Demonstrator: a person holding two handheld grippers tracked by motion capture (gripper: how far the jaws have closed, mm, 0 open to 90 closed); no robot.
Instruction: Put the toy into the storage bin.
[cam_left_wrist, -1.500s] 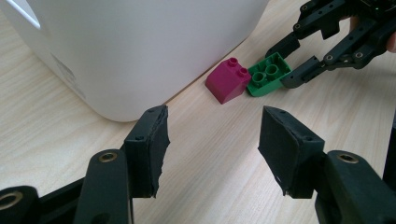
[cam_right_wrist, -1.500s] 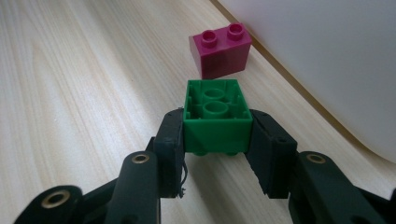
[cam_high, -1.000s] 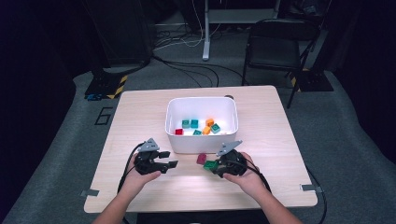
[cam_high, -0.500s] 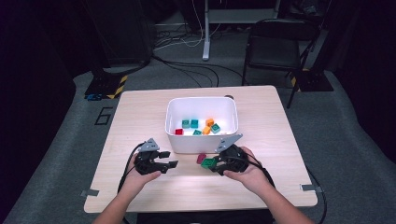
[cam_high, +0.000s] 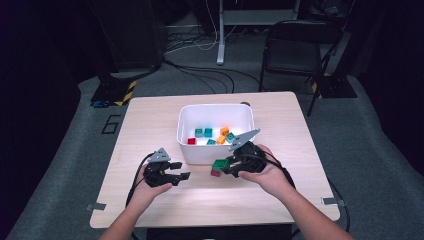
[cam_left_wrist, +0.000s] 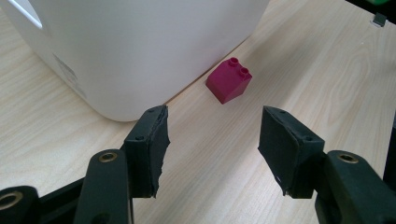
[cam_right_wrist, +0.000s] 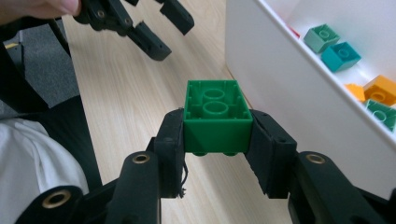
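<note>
Two grippers sit nearest us, on the near side of the white bin (cam_high: 216, 134). Our right gripper (cam_right_wrist: 215, 154) is clamped on a green brick (cam_right_wrist: 215, 116), lifted off the bench (cam_high: 150, 120) just beside the bin's front wall. Our left gripper (cam_left_wrist: 212, 144) stands open, holding nothing. A magenta brick (cam_left_wrist: 229, 80) lies beyond it, just beside the bin. Inside the bin lie teal and orange bricks (cam_high: 223, 131).

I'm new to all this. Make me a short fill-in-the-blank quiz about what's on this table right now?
1. The right gripper has its jaws shut on a ____ brick.
2. The left gripper has its jaws ____, with nothing between them.
3. The dark red brick lies on the table beside the ____ bin.

Missing words: green; open; white
</note>
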